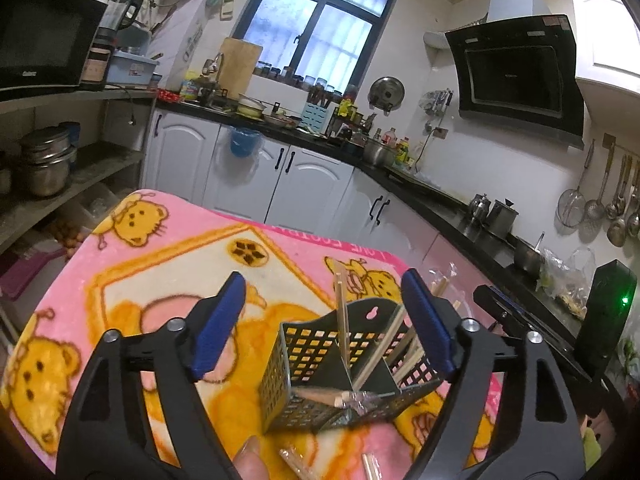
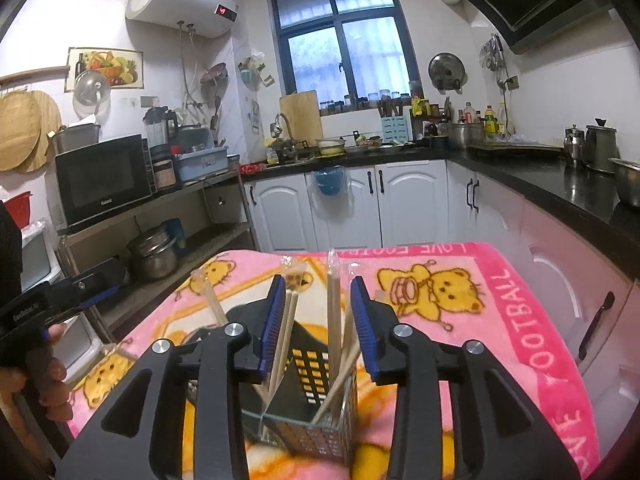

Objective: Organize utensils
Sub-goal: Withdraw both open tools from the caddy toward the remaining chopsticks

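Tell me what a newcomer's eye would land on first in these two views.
First, the loud pink blanket with yellow cartoon bears, spread over the work surface. On it stands a dark perforated utensil caddy with wooden chopsticks leaning out of its compartments. The blue-padded fingers of the left tool and the right tool stand open around the caddy, gripping nothing, with a cluttered kitchen counter and dark window behind.

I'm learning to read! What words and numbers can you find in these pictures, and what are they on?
"FOOTBALL": pink blanket border.
"I LOVE FOOTBALL", upside down: blanket's far edge, partly cut off.
Red digits: water heater display, too blurred to read.
White brand: microwave door, too small.
White label: left gripper handle, too blurred.
Bottle and jar labels: too small.
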Demonstrator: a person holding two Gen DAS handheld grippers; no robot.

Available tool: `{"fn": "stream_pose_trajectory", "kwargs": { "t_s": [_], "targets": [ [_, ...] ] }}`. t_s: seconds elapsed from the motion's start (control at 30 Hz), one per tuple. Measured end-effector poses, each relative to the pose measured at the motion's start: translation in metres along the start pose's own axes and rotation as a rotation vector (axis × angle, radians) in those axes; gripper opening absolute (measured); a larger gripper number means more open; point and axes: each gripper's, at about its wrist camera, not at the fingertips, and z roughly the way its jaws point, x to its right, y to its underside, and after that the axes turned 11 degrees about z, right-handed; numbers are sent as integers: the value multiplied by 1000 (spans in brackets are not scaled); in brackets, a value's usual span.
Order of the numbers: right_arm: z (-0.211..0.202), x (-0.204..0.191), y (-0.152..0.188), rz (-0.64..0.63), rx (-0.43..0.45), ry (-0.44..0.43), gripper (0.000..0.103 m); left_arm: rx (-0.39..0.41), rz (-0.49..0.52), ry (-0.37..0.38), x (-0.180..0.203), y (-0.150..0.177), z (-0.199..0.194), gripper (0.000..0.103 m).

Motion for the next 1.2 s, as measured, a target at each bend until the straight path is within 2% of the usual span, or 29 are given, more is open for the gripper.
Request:
{"fn": "stream_pose_trajectory", "kwargs": {
  "t_s": [0.2,0.43,0.77,1.2],
  "targets": [
    [-14,-1,5,-9,-13,0,39,-2,0,3,2,6,-9,84],
    [-29,-2,17,-19,-27,-2,46,-7,-2,-7,5,15,-19,92],
    [-47,-7,36,-18,-56,-18,55,-44,-17,-10,5,36,-28,92],
    [-64,-9,58,-27,-105,-12,56,-112,-42,-27,-3,69,-41,92]
  ]
}}
